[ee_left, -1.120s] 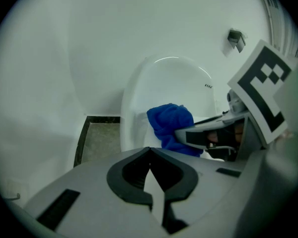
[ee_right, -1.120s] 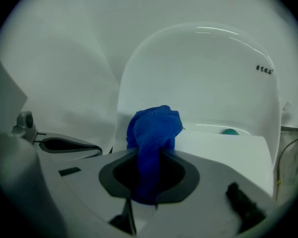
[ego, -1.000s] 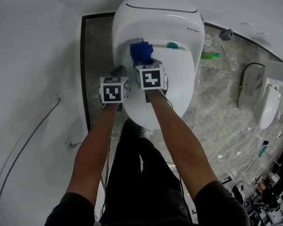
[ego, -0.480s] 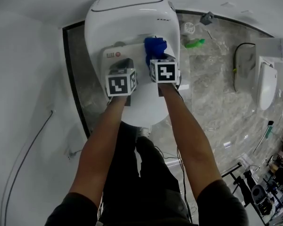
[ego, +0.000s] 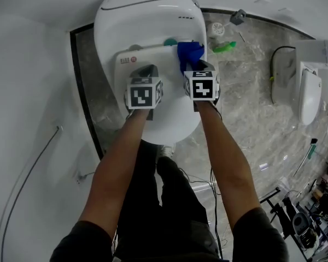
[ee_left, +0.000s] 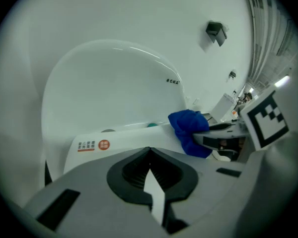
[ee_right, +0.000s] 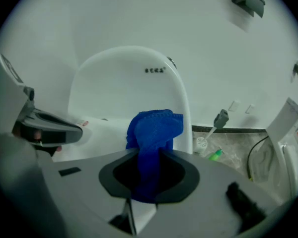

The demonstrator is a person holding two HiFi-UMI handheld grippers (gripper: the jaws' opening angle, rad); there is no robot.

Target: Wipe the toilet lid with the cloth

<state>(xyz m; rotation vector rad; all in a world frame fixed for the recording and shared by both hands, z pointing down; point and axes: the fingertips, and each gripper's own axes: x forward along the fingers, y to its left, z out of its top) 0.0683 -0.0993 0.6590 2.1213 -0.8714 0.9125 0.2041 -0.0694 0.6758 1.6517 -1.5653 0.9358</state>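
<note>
Here, a person in black trousers (ego: 153, 212) is standing at the front of a white toilet (ego: 147, 21). Both bare forearms (ego: 123, 162) are reaching forward over it, and each hand is carrying a gripper.

The left gripper (ee_left: 149, 150) is hovering over the left half of the toilet lid (ego: 169, 119). Its jaws are pressed together with nothing between them. The right gripper (ee_right: 148, 157) is sitting just beside it, toward the lid's right edge. Its jaws are pinching a blue cloth (ee_right: 155, 125), whose bunched free end is sticking out ahead of the jaw tips.

In the head view, the cloth is lying over the rear right corner of the lid, close to the hinge line. It is seemingly touching the white surface there, though the contact cannot be made out for certain. Left of the cloth, a label (ego: 132, 61) with red print and a round red sticker is showing on the lid's rear strip. A small teal object (ego: 169, 41) is peeking out just behind that strip. Beyond it, the toilet's rounded rear housing is rising toward the white wall (ego: 33, 64).

On the grey marble floor (ego: 251, 124) right of the toilet, a green bottle (ego: 225, 47) is lying on its side near a small white round object (ego: 217, 30). Farther right, a second white toilet seat unit (ego: 309, 105) is resting on the floor, with a black cable (ego: 276, 75) looping beside it.
</note>
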